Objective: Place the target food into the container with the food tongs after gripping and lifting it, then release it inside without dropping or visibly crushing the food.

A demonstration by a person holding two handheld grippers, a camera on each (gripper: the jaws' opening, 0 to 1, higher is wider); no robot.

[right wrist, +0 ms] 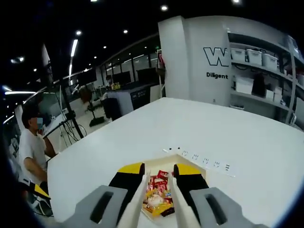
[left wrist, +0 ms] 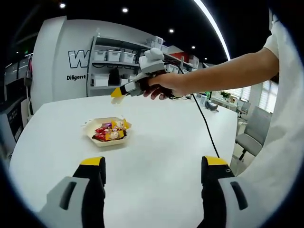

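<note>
Right gripper view puts the food (right wrist: 157, 192), a heap of red and yellow wrapped pieces with a pale round piece among them, in a shallow container (right wrist: 153, 167) directly below my right gripper (right wrist: 157, 172). My food tongs (right wrist: 137, 209) run along the inside of its jaws as two pale arms. Their tips stand apart over the heap and grip nothing that I can see. The left gripper view shows the same container (left wrist: 93, 134) on the white table (left wrist: 161, 156), with the right gripper (left wrist: 117, 92) raised well above it in a hand (left wrist: 166, 85). My left gripper (left wrist: 154, 170) hangs spread wide and empty, near the table's front edge.

Risks, as I judge them:
- The pieces lie packed together, so closing could catch two, or only a wrapper corner, which would slip on lifting.
- Squeezing hard could crush the soft pale piece.
- A trailing cable (left wrist: 205, 124) could drag the hand off line.
</note>
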